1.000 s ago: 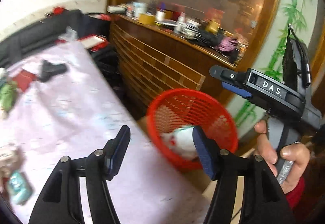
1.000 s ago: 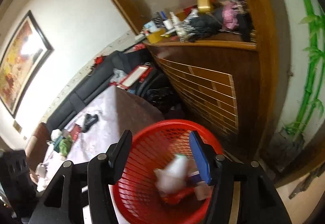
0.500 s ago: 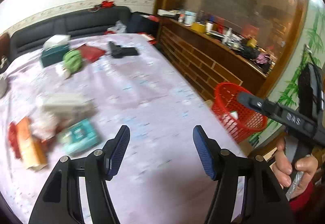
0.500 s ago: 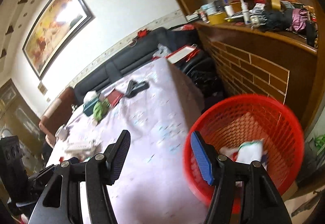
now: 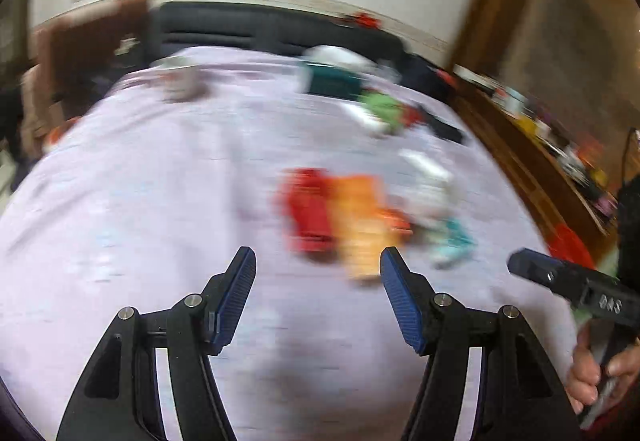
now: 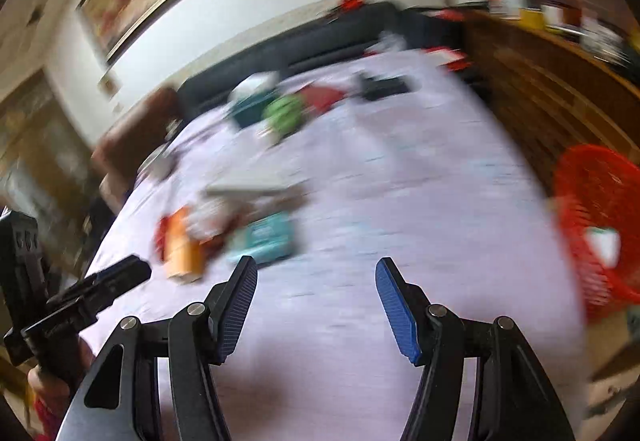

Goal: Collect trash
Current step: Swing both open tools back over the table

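two tools: left tool [image 5: 318,261] and right tool [image 6: 316,275] both hang over the lilac-covered bench [image 5: 140,201], each spread apart with nothing between the pads; both views are smeared with blur.
nearest trash: a loose heap lies ahead of the left tool, apart from its tips: a red packet [image 5: 310,213], an orange packet [image 5: 362,225] touching it, and a teal packet [image 5: 454,241] just beside them on the right.
long axis: the orange packet looks elongated, its length running roughly away from the left tool toward the far side; blur makes this a loose reading, and which end is which cannot be told.
mid bench: a pale flat piece [image 6: 252,183] lies just beyond the heap.
far bench: a green lump [image 6: 284,113], a teal box [image 6: 250,107] and a black item [image 6: 382,87] sit near the far edge, well apart from the heap.
basket: the red basket [image 6: 592,209] stands off the bench's right side with at least one white piece inside.
progress: some trash is binned, judging by the basket; the heap is left, so the job seems only partly done.
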A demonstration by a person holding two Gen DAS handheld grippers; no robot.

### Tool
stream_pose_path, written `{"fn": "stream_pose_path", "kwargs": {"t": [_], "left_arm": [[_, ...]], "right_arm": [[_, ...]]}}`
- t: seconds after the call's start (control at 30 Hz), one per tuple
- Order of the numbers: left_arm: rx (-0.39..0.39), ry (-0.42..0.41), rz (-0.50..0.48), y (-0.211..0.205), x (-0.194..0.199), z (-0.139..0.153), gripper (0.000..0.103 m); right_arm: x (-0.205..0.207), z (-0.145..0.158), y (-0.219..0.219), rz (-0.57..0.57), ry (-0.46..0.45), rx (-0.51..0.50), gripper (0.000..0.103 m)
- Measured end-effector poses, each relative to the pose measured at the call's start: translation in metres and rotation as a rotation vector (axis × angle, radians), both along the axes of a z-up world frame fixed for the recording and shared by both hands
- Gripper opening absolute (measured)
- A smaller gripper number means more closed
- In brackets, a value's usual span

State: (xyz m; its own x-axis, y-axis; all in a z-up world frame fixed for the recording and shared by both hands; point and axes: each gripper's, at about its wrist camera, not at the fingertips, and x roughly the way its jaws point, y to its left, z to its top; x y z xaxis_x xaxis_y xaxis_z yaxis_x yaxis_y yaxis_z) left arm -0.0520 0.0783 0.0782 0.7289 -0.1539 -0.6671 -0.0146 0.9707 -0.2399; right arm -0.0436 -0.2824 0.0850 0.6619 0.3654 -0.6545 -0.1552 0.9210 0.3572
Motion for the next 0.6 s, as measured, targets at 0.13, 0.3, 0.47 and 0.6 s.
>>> {"fn": "stream_pose_path", "kwargs": {"t": [0.13,0.3,0.47,0.6], "left_arm": [[-0.049,0.044,0.043,0.043,0.015,-0.018,0.063],[-0.081,0.075,-0.012,0.048,0.039,-0.031,0.063],[-0.107,0.1,-0.036,0.053,0.054,-0.037,0.063],[-0.117,0.102,-0.044,0.055,0.052,-0.041,0.063]], "right_arm": [[0.028,-0.008,0.1,0.179,0.044,-0.034,0.066],[0.058,-0.029,0.175,0.232,0.081,-0.118,0.066],[0.091,-0.047,0.212,0.202,0.133,-0.181,0.066],[0.107,-0.055,0.227,0.19,0.174,-0.212,0.066]]}}
